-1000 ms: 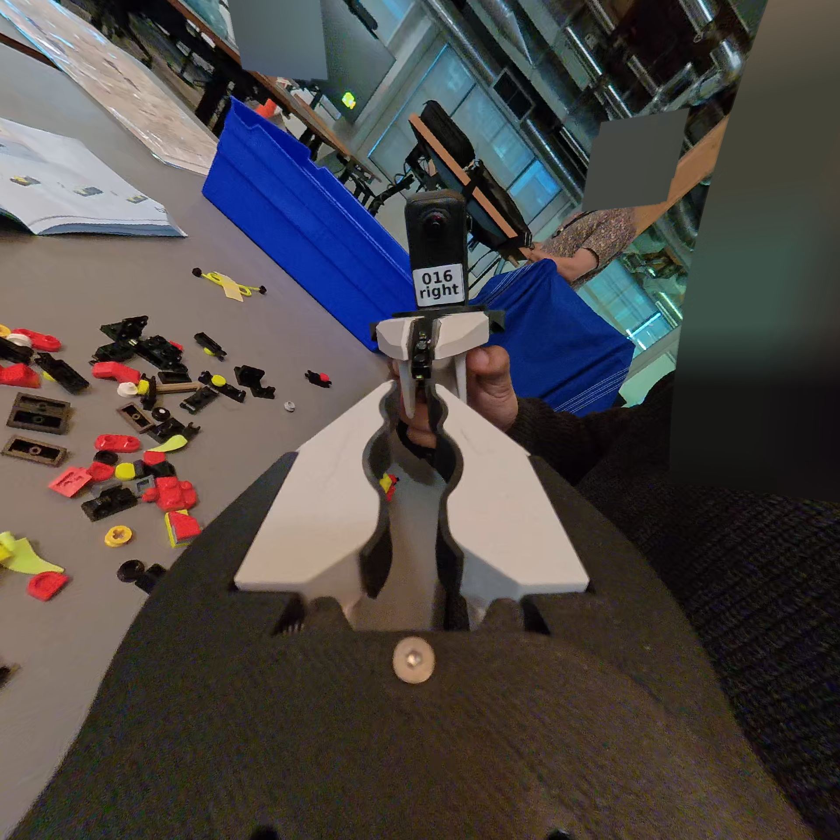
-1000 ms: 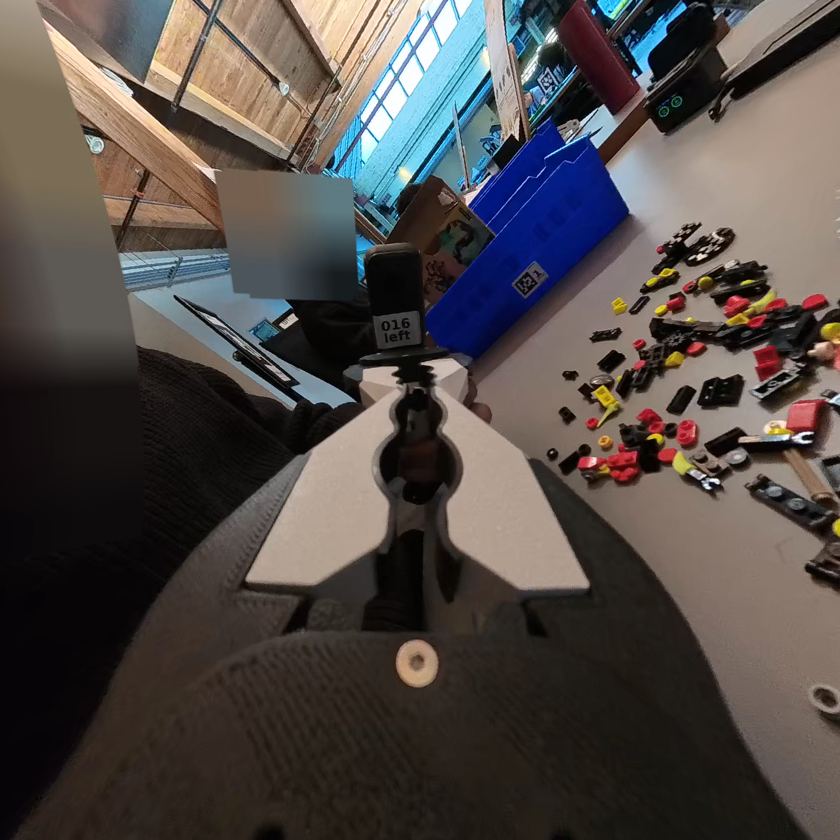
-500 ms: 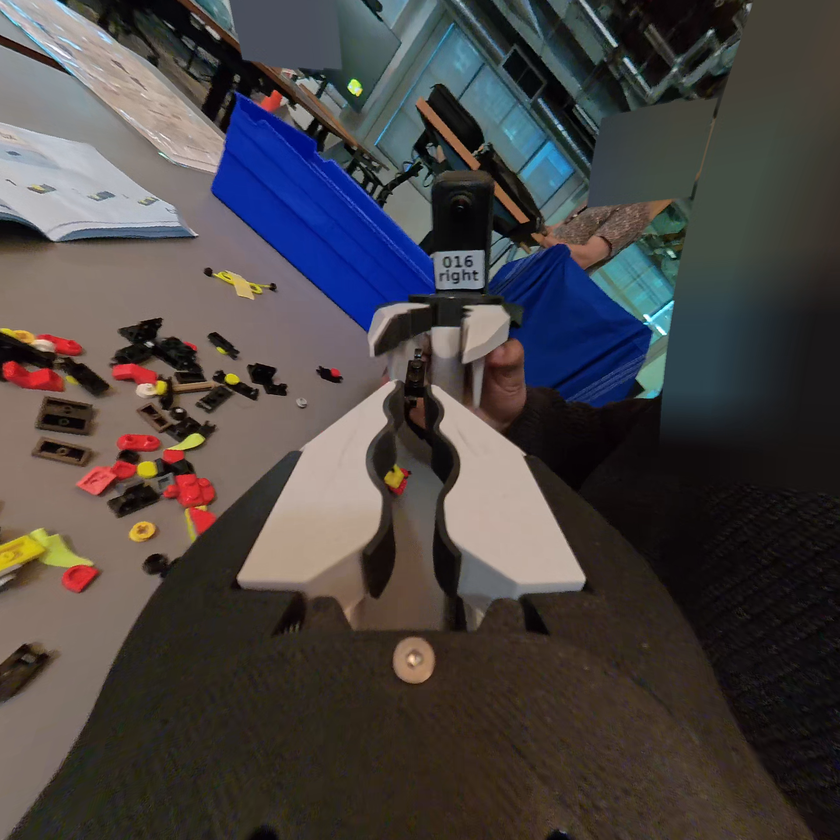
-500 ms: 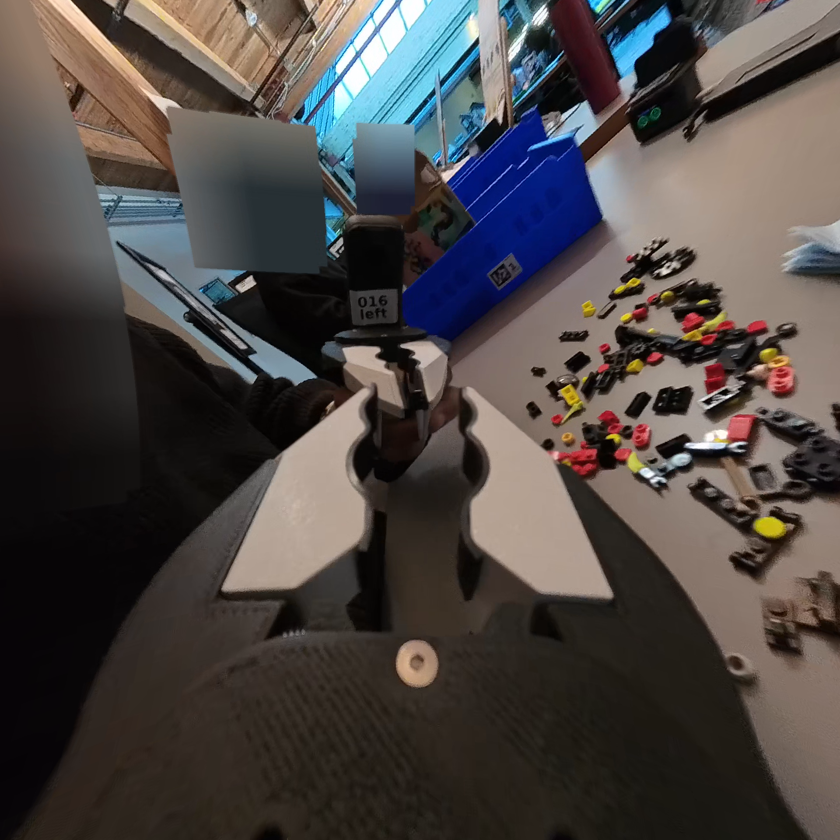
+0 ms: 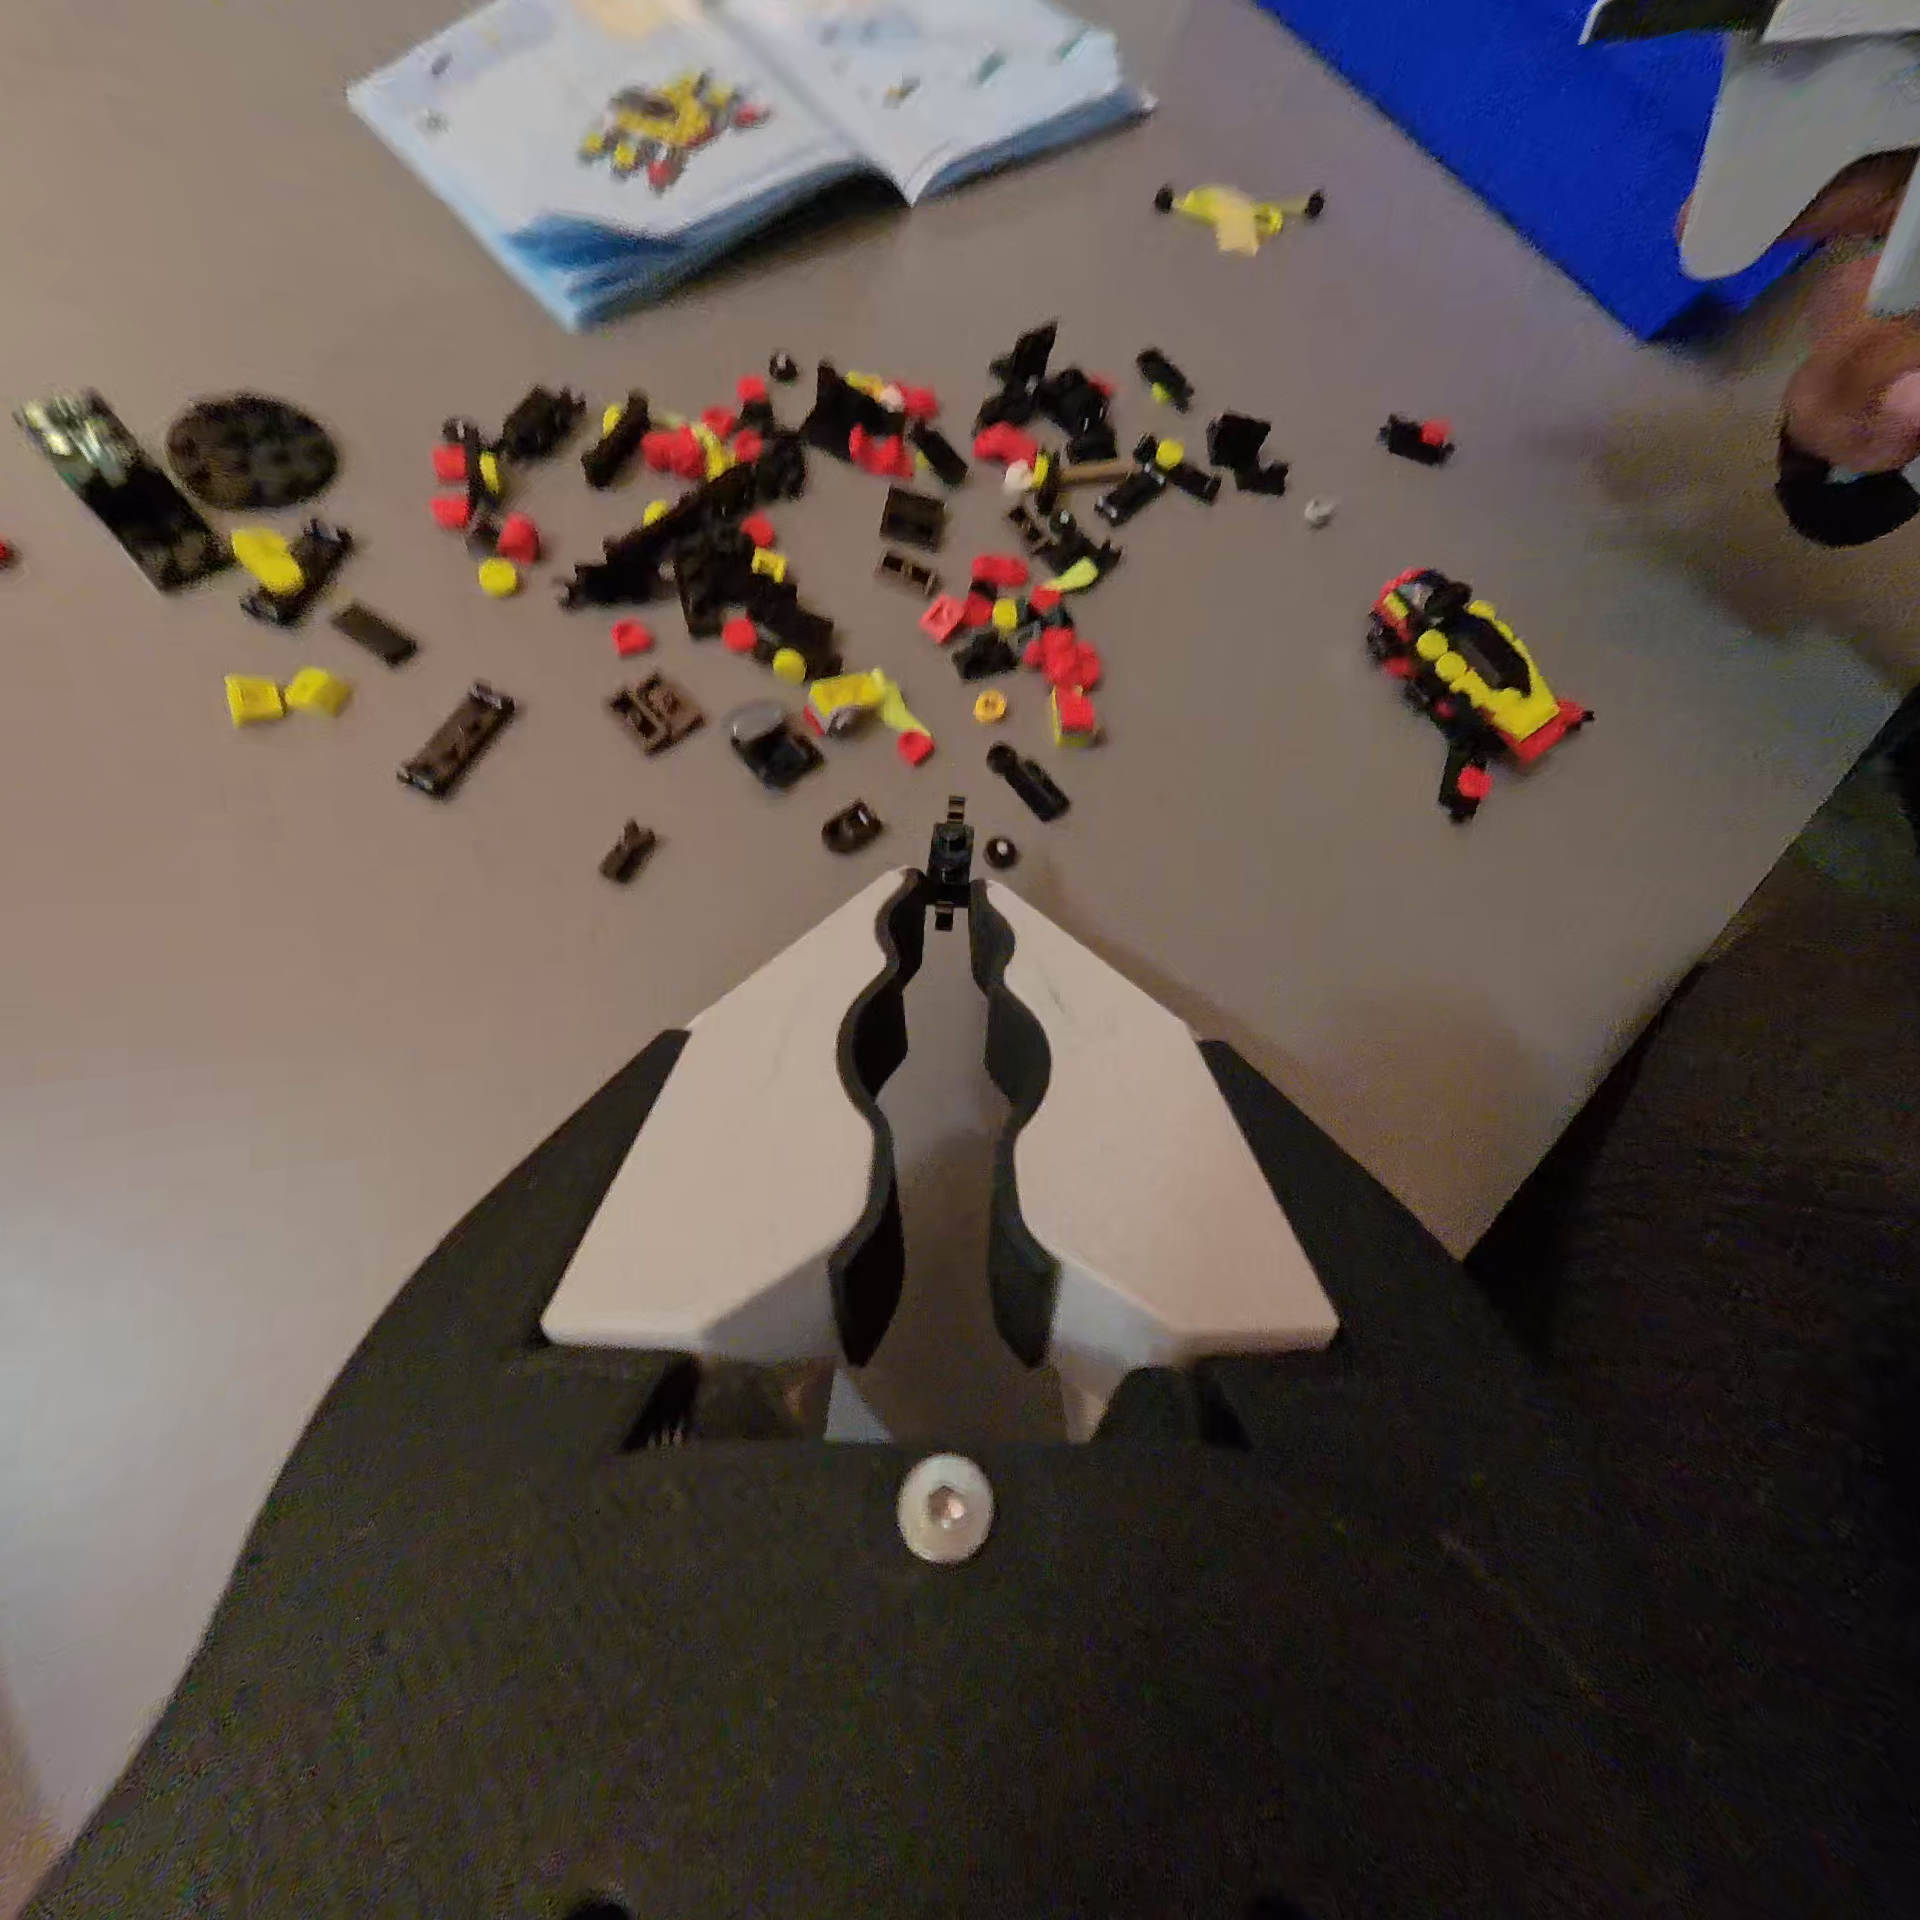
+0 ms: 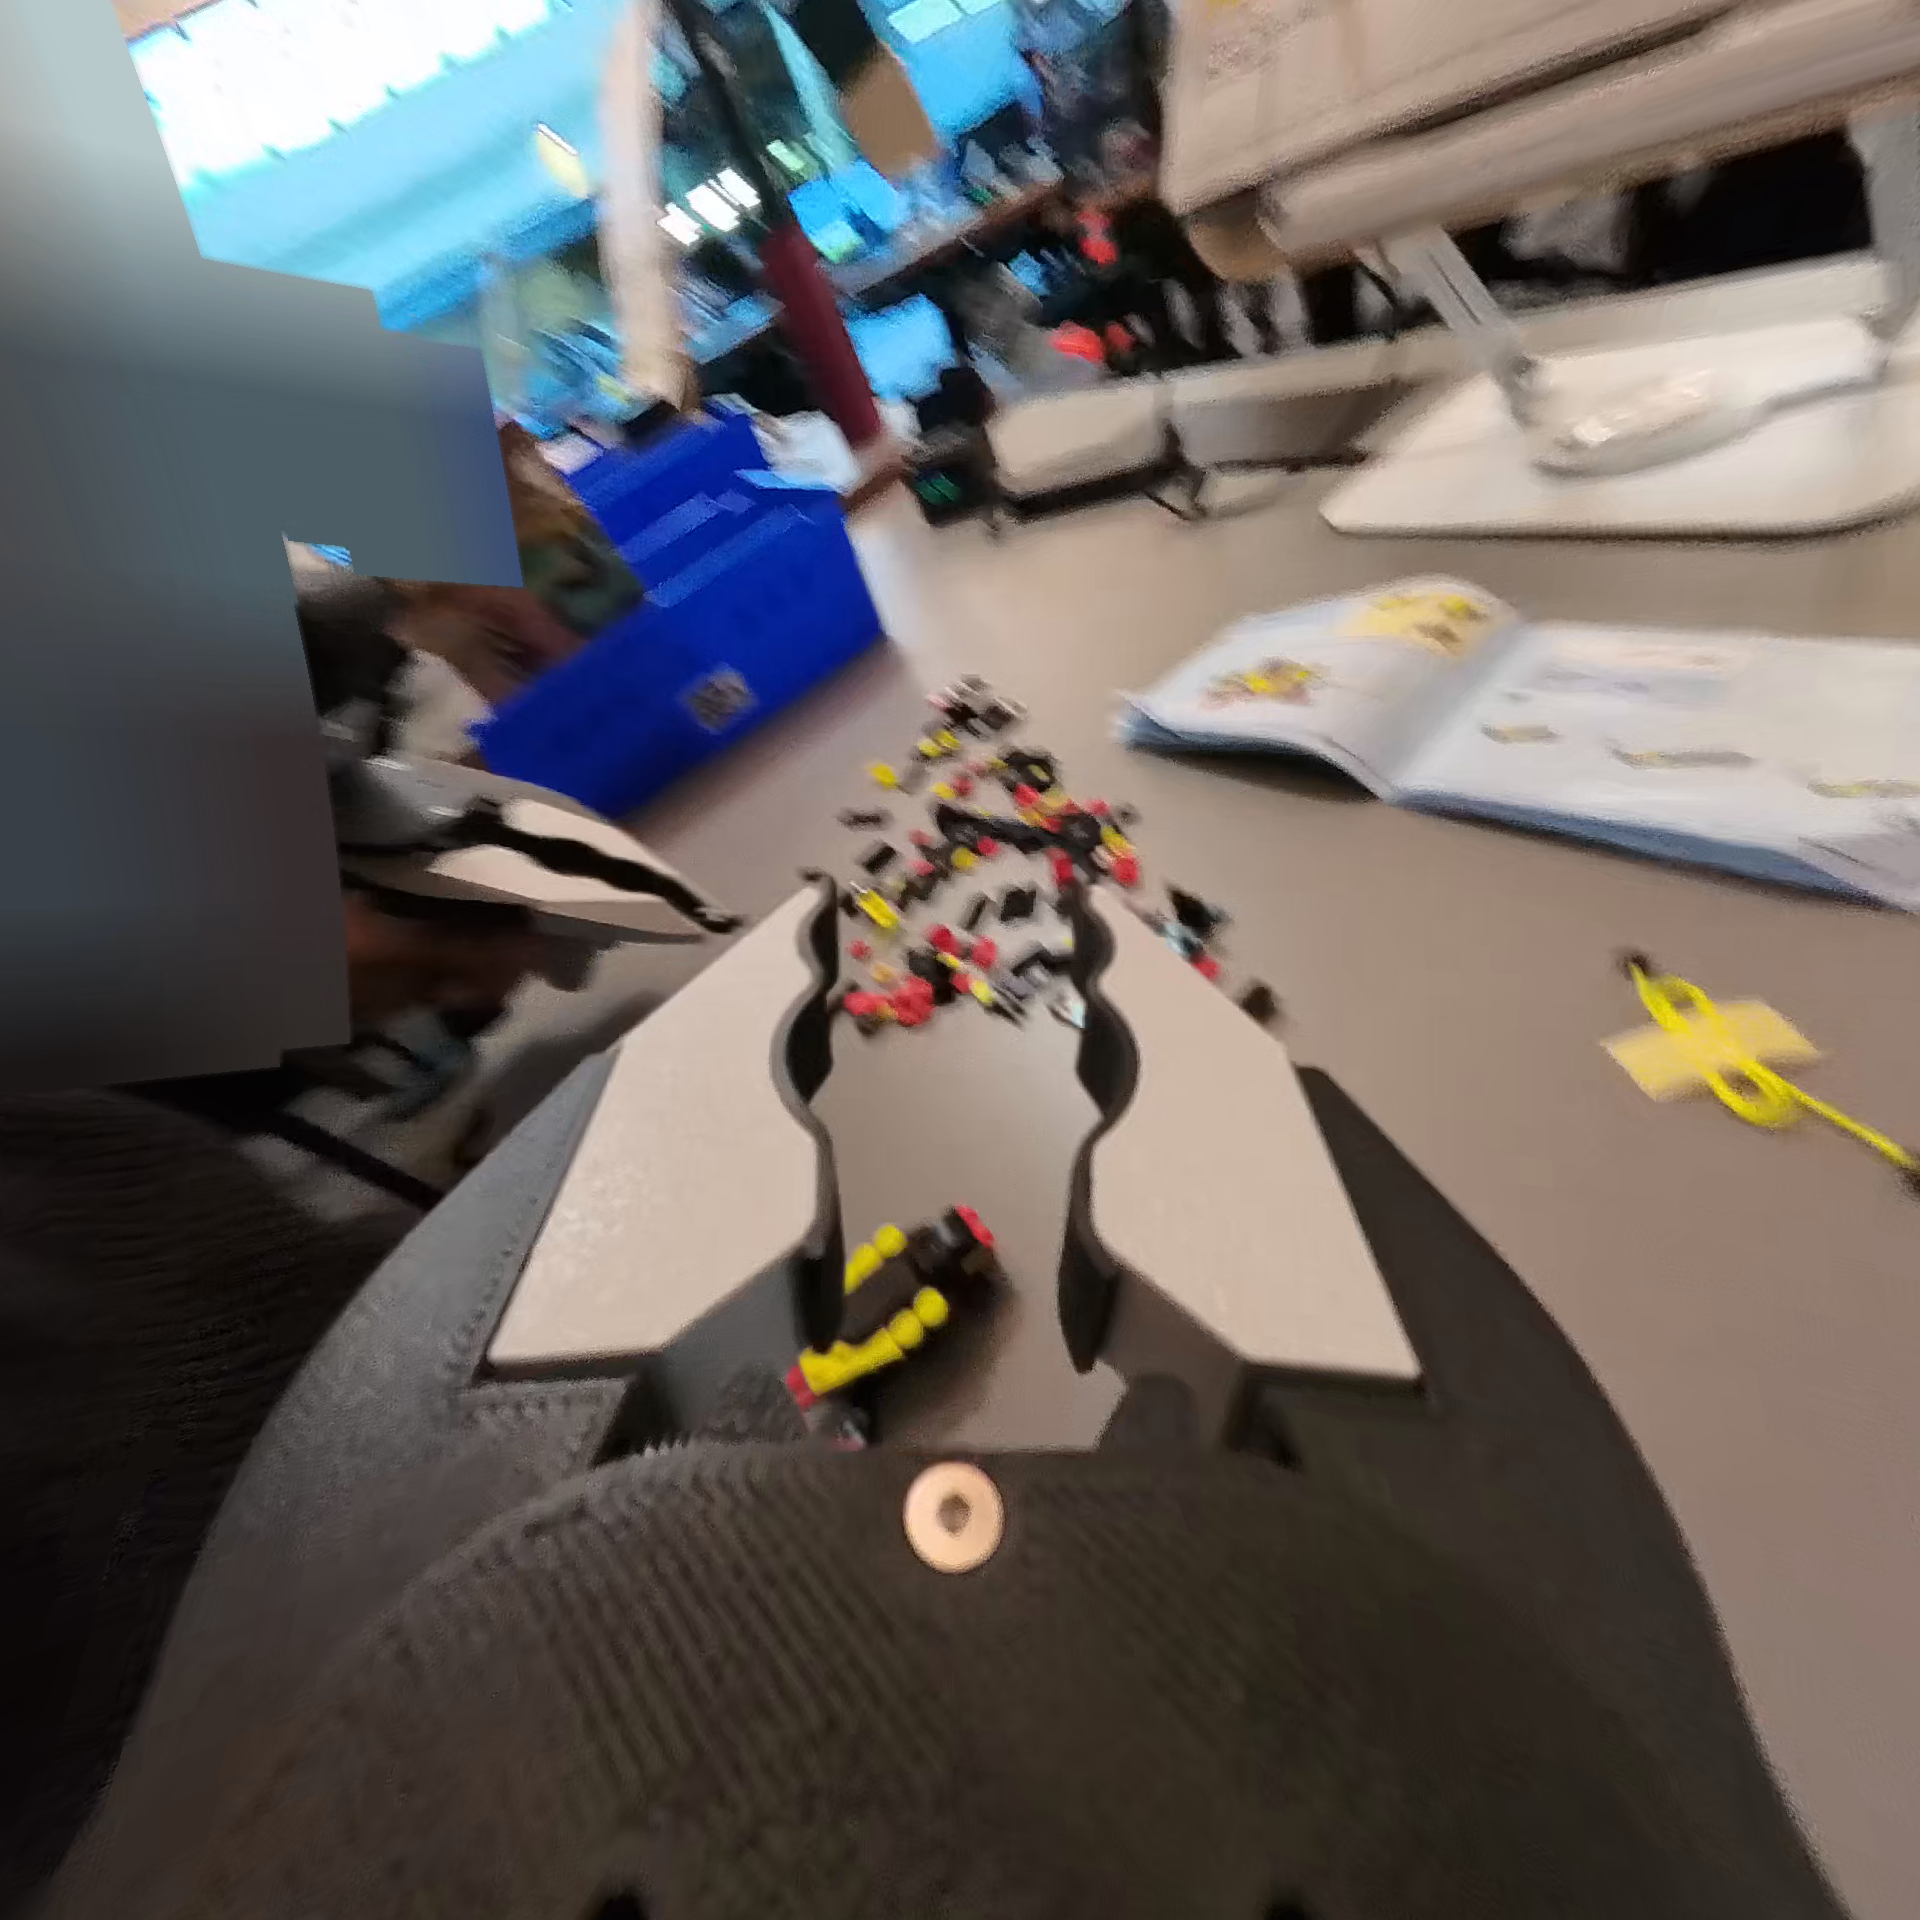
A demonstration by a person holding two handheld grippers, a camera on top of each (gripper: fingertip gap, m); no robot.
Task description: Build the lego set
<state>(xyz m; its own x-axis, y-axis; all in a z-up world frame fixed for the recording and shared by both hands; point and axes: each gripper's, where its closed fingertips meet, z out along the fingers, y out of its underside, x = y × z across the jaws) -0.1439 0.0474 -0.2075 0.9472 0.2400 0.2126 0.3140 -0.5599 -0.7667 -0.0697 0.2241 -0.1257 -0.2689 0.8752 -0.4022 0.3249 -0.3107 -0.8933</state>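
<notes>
My left gripper is shut on a small black brick piece that sticks out past its tips, above the grey table. Several loose black, red and yellow bricks lie just beyond it. A small part-built yellow, black and red model lies to the right. My right gripper is open and holds nothing. The model shows on the table between its finger bases, untouched by the pads. The left gripper also shows in the blurred right wrist view.
An open instruction booklet lies behind the bricks, and a blue bin stands at the back right. A yellow piece with black ends lies near the bin. The table's edge runs close on the right. Tip to tip, the grippers are about 20 cm apart.
Both grippers were raised tip to tip on the black piece. The right one opened and let go, and the left kept the piece. Both have swung down towards the table.
</notes>
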